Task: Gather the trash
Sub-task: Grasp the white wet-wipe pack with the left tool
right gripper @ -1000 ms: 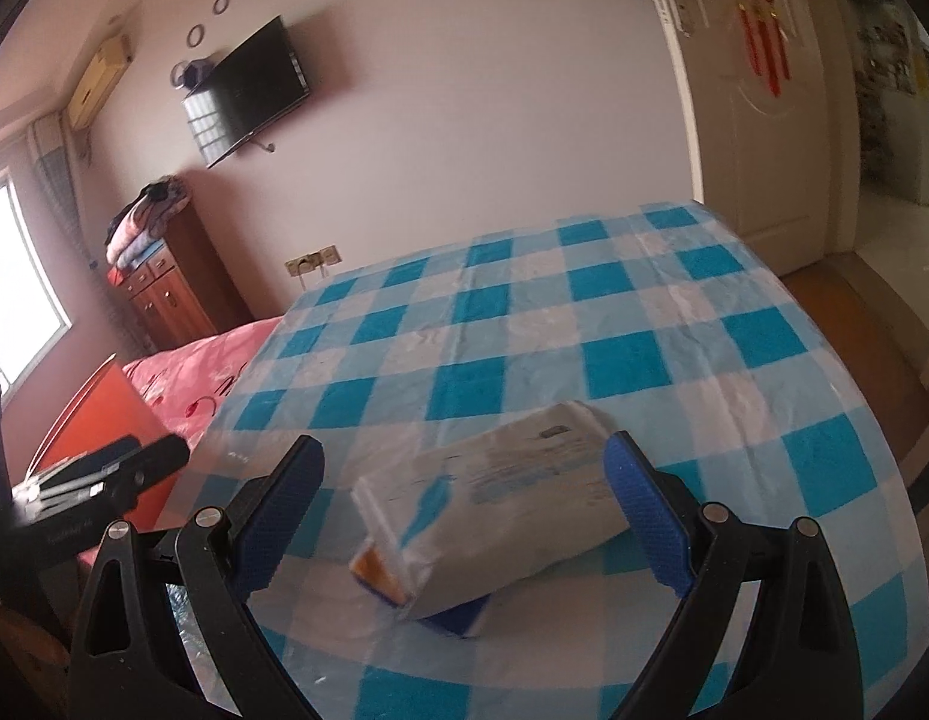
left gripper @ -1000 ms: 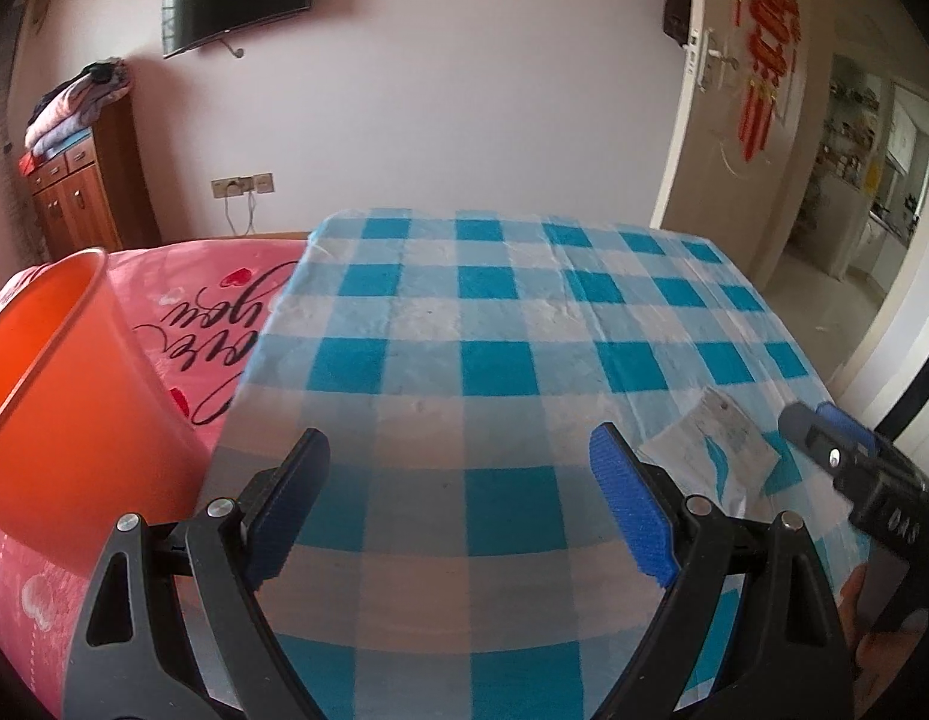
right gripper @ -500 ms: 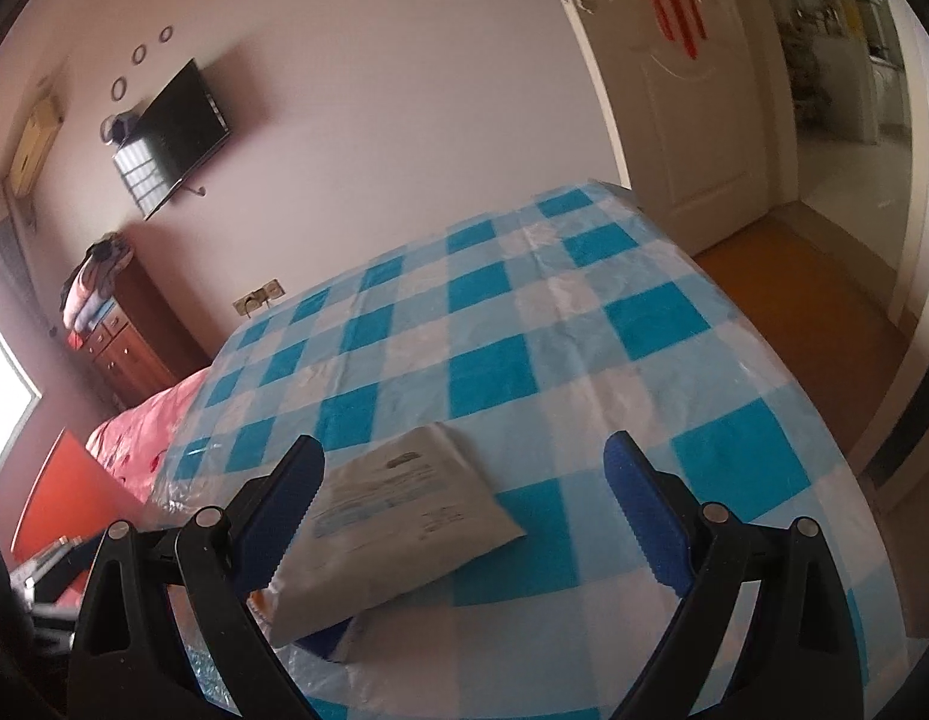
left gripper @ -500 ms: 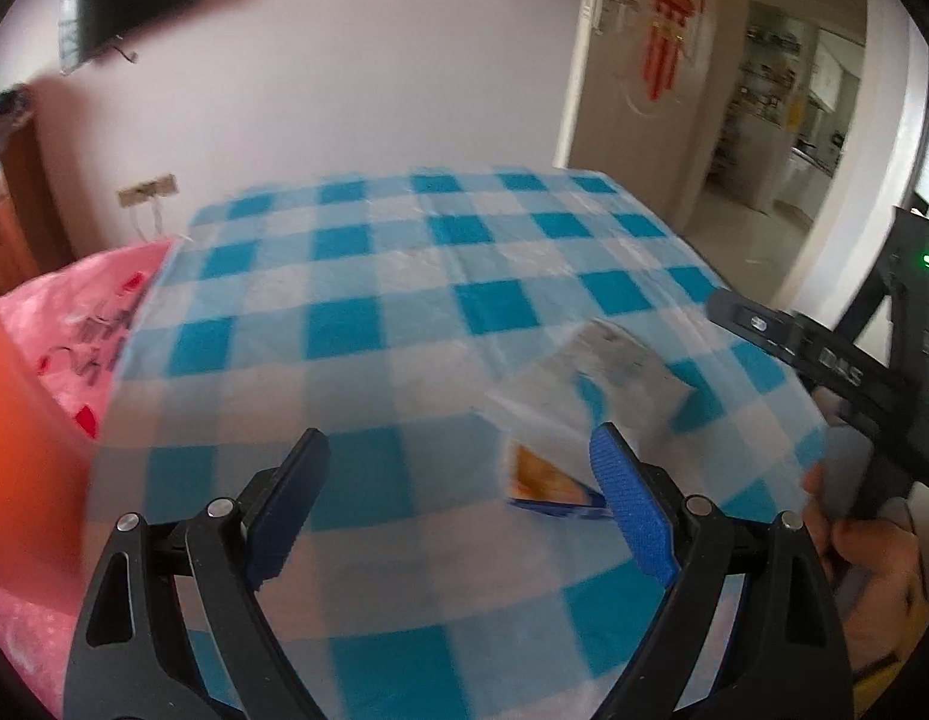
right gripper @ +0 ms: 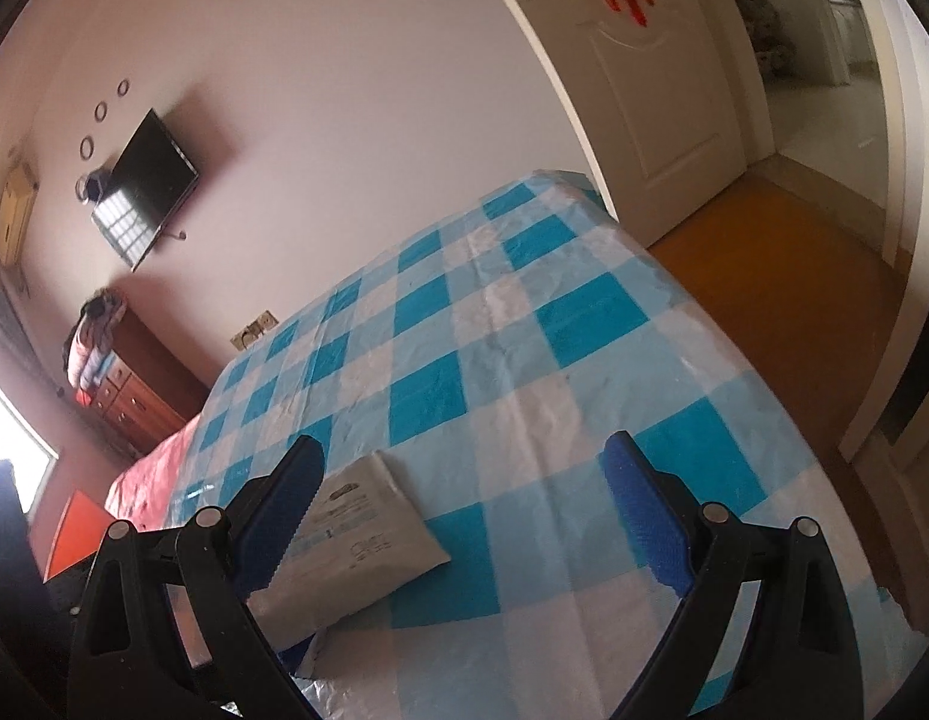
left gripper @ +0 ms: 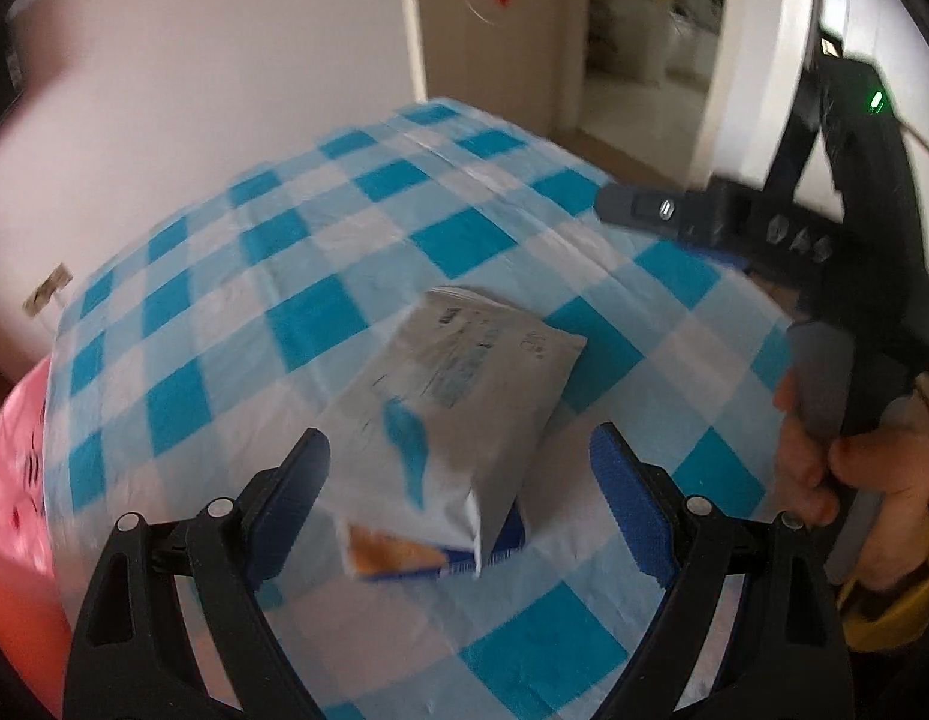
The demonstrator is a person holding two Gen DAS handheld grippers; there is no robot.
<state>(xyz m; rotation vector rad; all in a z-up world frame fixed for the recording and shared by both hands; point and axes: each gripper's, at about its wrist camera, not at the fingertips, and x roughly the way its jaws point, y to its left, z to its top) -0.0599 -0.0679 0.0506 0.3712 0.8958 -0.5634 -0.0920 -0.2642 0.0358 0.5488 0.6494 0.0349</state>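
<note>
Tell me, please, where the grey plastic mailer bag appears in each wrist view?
Left wrist: grey mailer bag at lower centre, lying between the open left gripper fingers.
Right wrist: grey mailer bag at lower left, partly behind the left finger.
Shared landmark: blue checked tablecloth.

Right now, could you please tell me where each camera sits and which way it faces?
Left wrist: on the left tool, tilted down at the grey bag on the checked cloth; both fingers show, open around the bag, plus the right tool's side and a hand gripping it.
Right wrist: on the right tool, looking across the cloth toward the wall, TV and door; both open fingers show.
Shared: the bag, cloth and door.
</note>
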